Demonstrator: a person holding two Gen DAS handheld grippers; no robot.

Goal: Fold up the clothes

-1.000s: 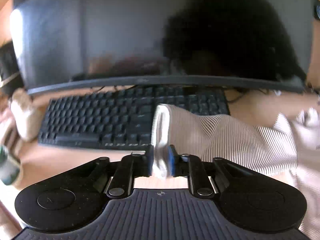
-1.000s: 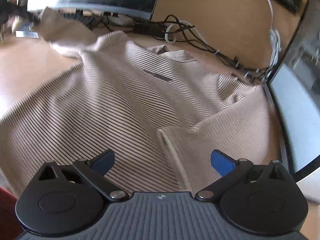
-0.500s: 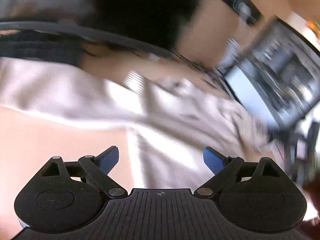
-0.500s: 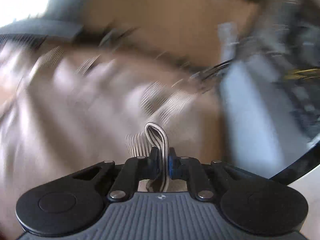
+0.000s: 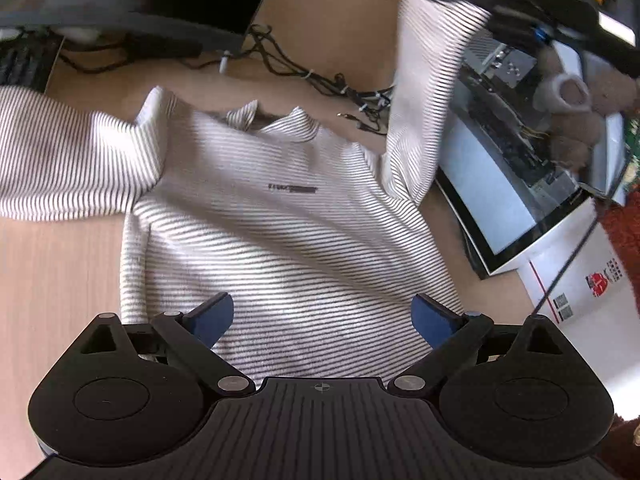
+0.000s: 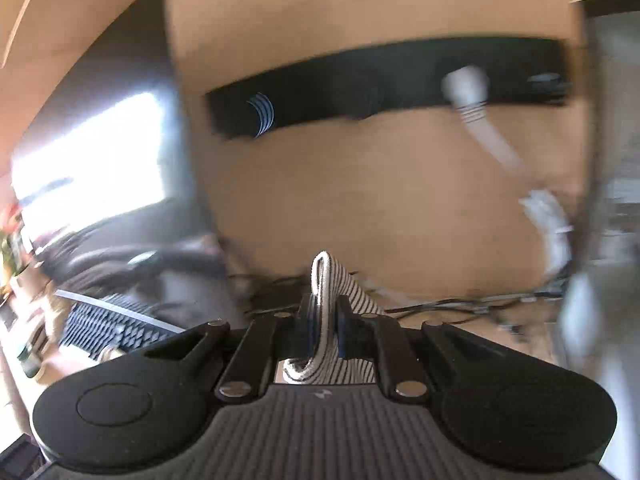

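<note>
- Much of the right wrist view is smeared; we make out only a keyboard (image 6: 116, 330) at lower left.
- Our striped shirt (image 5: 280, 232) lies flat on the counter (image 5: 52, 280), collar toward the far edge, one sleeve (image 5: 424, 92) lifted.
- Our left gripper (image 5: 322, 318) hovers over the hem, jaws wide apart, holding nothing.
- Our right gripper (image 6: 325, 330) has its jaws clamped on a sleeve fold.

Wooden desk (image 5: 52, 280) bears striped shirt (image 5: 280, 232), cables (image 5: 320, 80), keyboard (image 6: 116, 330).

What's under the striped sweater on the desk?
The striped sweater lies on the wooden desk, bare around it. Cables run behind the collar. Anything beneath the fabric is hidden.
</note>
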